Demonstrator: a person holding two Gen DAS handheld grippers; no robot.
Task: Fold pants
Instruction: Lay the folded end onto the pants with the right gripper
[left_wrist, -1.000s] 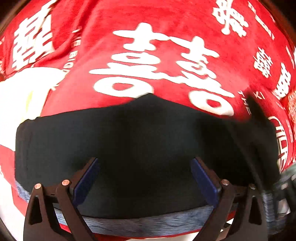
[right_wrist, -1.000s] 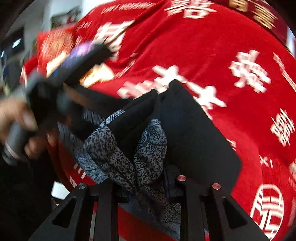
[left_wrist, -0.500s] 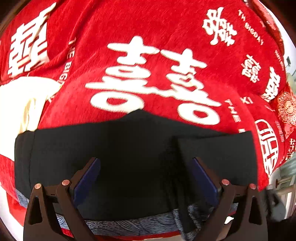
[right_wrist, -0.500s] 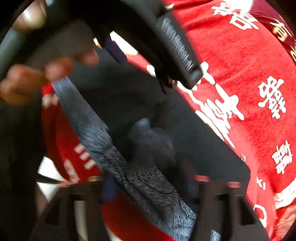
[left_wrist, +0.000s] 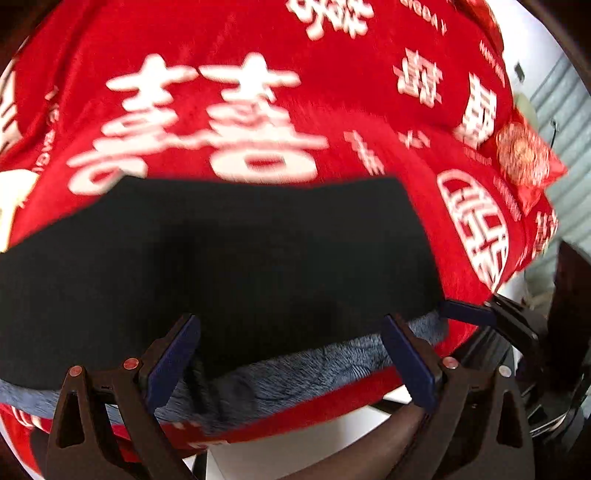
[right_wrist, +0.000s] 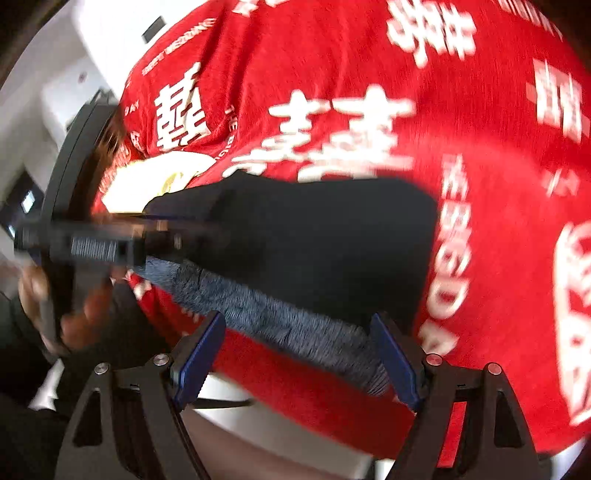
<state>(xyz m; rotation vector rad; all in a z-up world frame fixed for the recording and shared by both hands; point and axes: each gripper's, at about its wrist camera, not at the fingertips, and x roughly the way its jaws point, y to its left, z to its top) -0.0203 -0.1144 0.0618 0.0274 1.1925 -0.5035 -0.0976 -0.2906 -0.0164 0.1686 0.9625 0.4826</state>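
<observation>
The black pants (left_wrist: 229, 258) lie folded flat on the red cloth, with a grey patterned waistband (left_wrist: 295, 376) along the near edge. They also show in the right wrist view (right_wrist: 325, 251) with the waistband (right_wrist: 280, 325) nearest me. My left gripper (left_wrist: 291, 362) is open and empty over the near edge of the pants. My right gripper (right_wrist: 295, 362) is open and empty above the waistband. The right gripper's blue fingers (left_wrist: 469, 314) show at the pants' right corner in the left wrist view. The left gripper (right_wrist: 110, 243) appears blurred at the left in the right wrist view.
A red cloth with white characters (left_wrist: 258, 92) covers the table (right_wrist: 480, 184). Its near edge (left_wrist: 314, 417) hangs over a white surface. A red patterned packet (left_wrist: 524, 158) lies at the far right. A white patch (right_wrist: 162, 177) lies beyond the pants' left end.
My right gripper has opened and let go of the waistband; the lifted fabric now lies flat on the folded pants. Both grippers have drawn back toward the near edge.
</observation>
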